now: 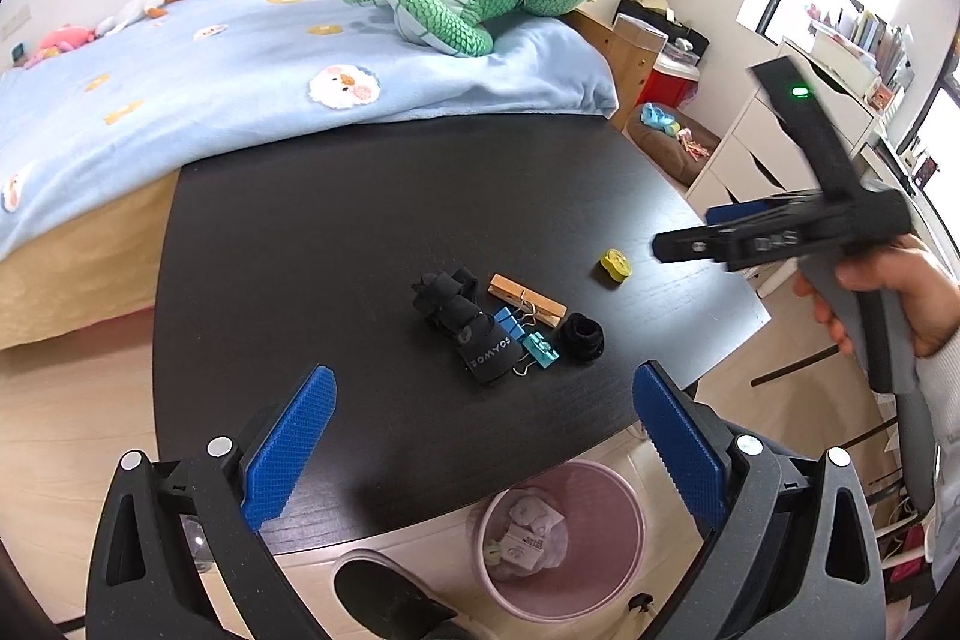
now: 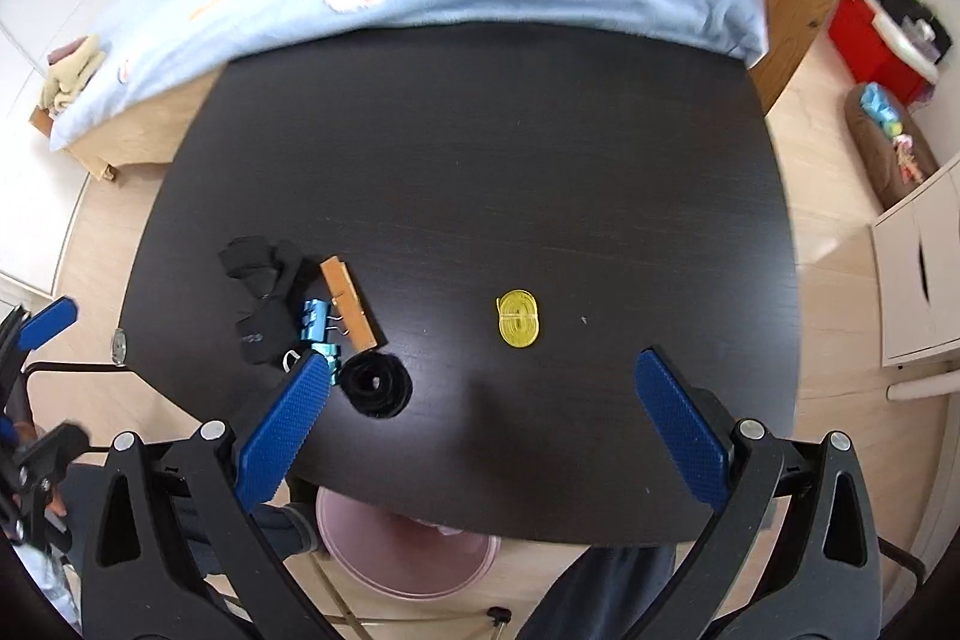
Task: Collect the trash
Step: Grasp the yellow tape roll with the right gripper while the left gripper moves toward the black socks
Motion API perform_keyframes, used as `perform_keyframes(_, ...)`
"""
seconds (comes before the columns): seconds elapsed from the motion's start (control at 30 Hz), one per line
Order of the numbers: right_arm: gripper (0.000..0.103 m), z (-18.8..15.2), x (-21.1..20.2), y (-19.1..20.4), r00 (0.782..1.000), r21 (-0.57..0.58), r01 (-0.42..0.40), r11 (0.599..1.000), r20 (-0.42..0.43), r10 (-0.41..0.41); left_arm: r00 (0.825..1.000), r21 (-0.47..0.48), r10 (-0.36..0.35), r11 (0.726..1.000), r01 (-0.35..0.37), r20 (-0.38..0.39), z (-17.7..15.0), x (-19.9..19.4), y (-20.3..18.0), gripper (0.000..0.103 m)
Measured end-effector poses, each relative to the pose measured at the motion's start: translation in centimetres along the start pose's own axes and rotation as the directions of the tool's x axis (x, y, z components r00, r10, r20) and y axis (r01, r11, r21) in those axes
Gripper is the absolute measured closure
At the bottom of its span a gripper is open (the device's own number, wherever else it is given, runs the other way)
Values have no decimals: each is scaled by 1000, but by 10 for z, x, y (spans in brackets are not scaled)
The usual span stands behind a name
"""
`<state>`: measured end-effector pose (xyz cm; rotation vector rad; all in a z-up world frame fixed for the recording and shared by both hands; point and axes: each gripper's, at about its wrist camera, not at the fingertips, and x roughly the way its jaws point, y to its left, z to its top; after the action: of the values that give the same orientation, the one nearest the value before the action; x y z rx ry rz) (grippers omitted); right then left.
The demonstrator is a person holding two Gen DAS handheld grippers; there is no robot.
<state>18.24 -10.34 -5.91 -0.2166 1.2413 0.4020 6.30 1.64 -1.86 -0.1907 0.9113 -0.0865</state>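
Both your grippers are hanging above the near edge of the dark table [image 2: 480,130], tilted down at it. The left gripper [image 1: 483,394] has its fingers spread wide with nothing between them, and so does the right gripper [image 2: 483,379]. Your right hand [image 1: 888,292] is wrapped around its handle off the table's right side. The yellow coil [image 2: 519,319] lies alone, just ahead of the right fingers. The pink bin [image 1: 558,538] stands on the floor under the table's near edge.
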Motion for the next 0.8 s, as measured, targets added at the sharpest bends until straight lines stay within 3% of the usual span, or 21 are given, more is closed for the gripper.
perform_keyframes(0.2,4,12,38,-9,994,41,3,999,-108,1,1000,-17,-4,1000,4,-3,-1,2,6,8)
perform_keyframes(0.3,24,14,52,-11,988,39,15,999,-154,-9,1000,-21,-1,1000,1,-11,-1,4,8,8)
perform_keyframes(0.37,28,16,58,-11,986,39,17,999,-167,-10,1000,-29,1,1000,-1,-14,-1,6,11,8)
perform_keyframes(0.5,45,19,69,-13,982,33,21,999,-188,-15,1000,-37,3,999,-4,-19,-1,9,14,8)
perform_keyframes(0.73,66,21,79,-14,980,26,41,999,-196,-35,1000,-48,2,999,-3,-28,-2,13,16,8)
perform_keyframes(0.8,66,23,80,-14,980,25,44,999,-194,-38,1000,-48,1,999,-3,-29,-1,14,16,8)
